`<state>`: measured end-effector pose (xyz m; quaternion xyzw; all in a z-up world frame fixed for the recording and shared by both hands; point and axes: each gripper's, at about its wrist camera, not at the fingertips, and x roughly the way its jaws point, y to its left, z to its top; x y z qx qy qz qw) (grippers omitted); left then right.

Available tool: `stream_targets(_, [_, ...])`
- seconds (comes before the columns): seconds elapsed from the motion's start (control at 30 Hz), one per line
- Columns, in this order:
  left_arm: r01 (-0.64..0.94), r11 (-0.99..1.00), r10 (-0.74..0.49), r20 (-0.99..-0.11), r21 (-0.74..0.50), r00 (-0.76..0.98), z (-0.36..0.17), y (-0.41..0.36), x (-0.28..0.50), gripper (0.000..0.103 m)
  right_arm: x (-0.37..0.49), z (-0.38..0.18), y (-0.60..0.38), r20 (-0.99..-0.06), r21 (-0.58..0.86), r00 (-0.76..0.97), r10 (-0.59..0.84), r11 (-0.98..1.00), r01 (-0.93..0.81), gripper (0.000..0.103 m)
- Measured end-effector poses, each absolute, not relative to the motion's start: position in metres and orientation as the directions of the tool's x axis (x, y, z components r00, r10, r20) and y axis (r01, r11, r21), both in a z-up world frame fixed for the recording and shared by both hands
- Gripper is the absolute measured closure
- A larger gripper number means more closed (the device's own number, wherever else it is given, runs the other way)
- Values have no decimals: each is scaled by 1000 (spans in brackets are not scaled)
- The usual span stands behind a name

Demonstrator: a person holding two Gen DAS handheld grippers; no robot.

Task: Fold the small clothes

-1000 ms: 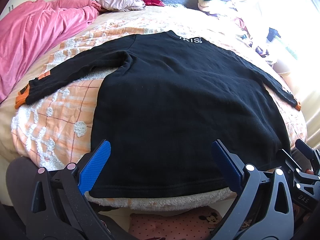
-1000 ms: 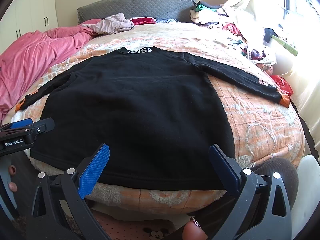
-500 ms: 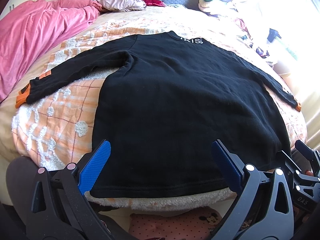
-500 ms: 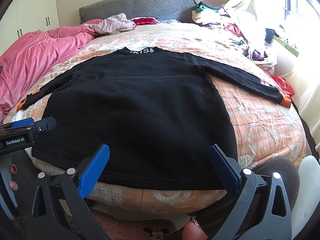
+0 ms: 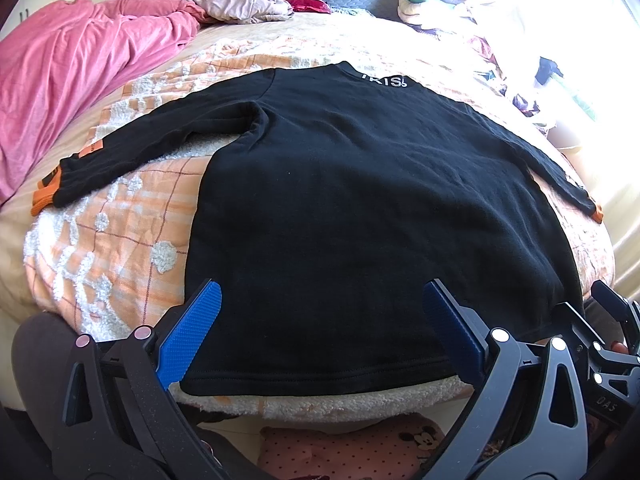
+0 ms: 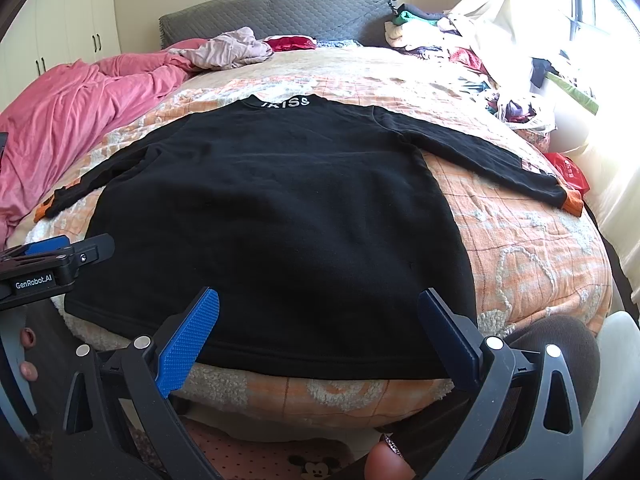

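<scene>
A black long-sleeved sweatshirt (image 5: 360,208) (image 6: 280,216) lies flat on the bed, hem nearest me, white letters on the collar (image 6: 285,102), both sleeves spread out with orange cuffs (image 5: 44,196) (image 6: 573,200). My left gripper (image 5: 320,308) hovers open just above the hem, nothing between its blue pads (image 5: 192,332). My right gripper (image 6: 318,312) is open too, over the hem's right half, empty. The left gripper's body (image 6: 48,272) shows at the left edge of the right wrist view; the right gripper's body (image 5: 608,344) shows at the right edge of the left wrist view.
An orange checked blanket (image 5: 120,240) covers the bed. A pink duvet (image 6: 68,120) is bunched on the left, loose clothes (image 6: 228,50) lie by the grey headboard (image 6: 280,12), and a clothes pile (image 6: 480,60) fills the right side. A patterned cushion (image 5: 348,448) lies below the bed edge.
Both grippers have risen slightly, so the sweatshirt sits a little lower in both views. The sweatshirt has not moved and both grippers stay open.
</scene>
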<state>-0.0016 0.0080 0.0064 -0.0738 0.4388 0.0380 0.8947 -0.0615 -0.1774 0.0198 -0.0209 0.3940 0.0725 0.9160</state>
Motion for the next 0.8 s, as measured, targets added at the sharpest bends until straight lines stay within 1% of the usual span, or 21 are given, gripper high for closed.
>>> stream_targets(0.8, [-121,988,-4,-791,-99,612,1,4,8,8,-52,15,-179,-736,26,666,120,988,-149,4])
